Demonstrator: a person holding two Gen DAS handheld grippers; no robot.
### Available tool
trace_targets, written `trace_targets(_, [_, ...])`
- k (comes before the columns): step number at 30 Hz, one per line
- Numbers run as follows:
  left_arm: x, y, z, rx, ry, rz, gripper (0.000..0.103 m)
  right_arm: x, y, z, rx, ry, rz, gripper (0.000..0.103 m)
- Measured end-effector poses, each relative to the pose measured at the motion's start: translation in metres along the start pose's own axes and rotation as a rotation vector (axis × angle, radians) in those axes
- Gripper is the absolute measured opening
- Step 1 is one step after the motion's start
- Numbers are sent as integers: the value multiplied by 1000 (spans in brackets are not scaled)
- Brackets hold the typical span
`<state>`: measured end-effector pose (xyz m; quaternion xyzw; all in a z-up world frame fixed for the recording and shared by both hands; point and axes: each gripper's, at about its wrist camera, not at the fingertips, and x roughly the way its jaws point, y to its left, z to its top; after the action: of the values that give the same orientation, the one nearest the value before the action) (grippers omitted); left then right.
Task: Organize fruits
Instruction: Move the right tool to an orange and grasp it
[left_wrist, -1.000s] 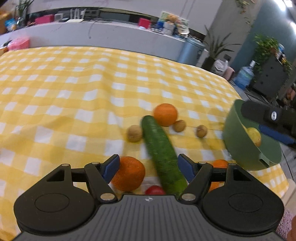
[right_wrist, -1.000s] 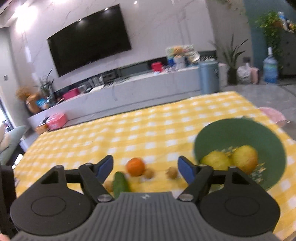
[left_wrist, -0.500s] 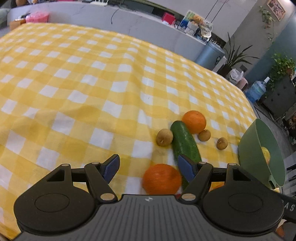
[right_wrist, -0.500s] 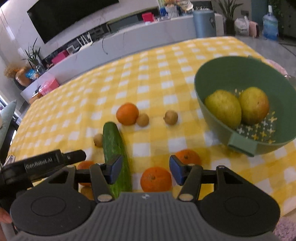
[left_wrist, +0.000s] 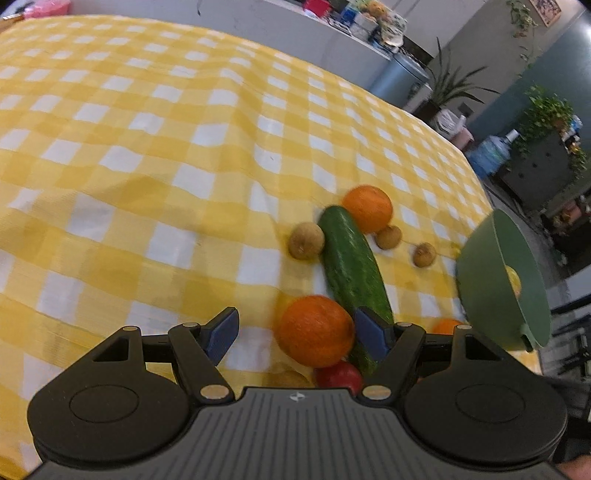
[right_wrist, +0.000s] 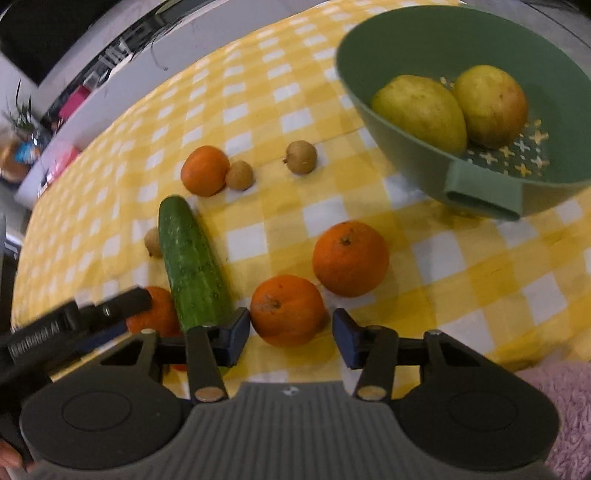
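My left gripper (left_wrist: 297, 334) is open, with an orange (left_wrist: 314, 330) between its fingers near the right pad. A cucumber (left_wrist: 351, 269), another orange (left_wrist: 367, 208) and small brown fruits (left_wrist: 306, 240) lie beyond it. My right gripper (right_wrist: 291, 336) is open, its pads either side of an orange (right_wrist: 288, 309), not touching it. A second orange (right_wrist: 350, 257) lies just beyond. The green bowl (right_wrist: 413, 155) at the right holds two yellow-green pears (right_wrist: 419, 110). The left gripper's finger (right_wrist: 92, 314) shows at the left.
The yellow checked tablecloth (left_wrist: 147, 147) covers the table. A red fruit (left_wrist: 338, 373) lies close under the left gripper. The table's right edge runs near the bowl (left_wrist: 491, 273). A pink fluffy thing (right_wrist: 561, 398) is at the lower right.
Both grippers have dropped toward the table and moved closer to the fruit. The right gripper has tilted down and now straddles an orange. Both stay open.
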<state>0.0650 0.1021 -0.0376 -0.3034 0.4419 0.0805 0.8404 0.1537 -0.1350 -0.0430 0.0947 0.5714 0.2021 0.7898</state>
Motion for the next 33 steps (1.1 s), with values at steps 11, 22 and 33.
trace_targets(11, [4,-9,-6,99,-31,-21,69,-10,20,-7,-206,19,-131,40])
trace_targets(22, [8,-9,-7,120,-42,-46,79,-2,26,-11,-283,7,-224,41])
trace_targets(33, [8,-5,-5,99,-31,-76,51,0,30,-11,-289,-5,-202,41])
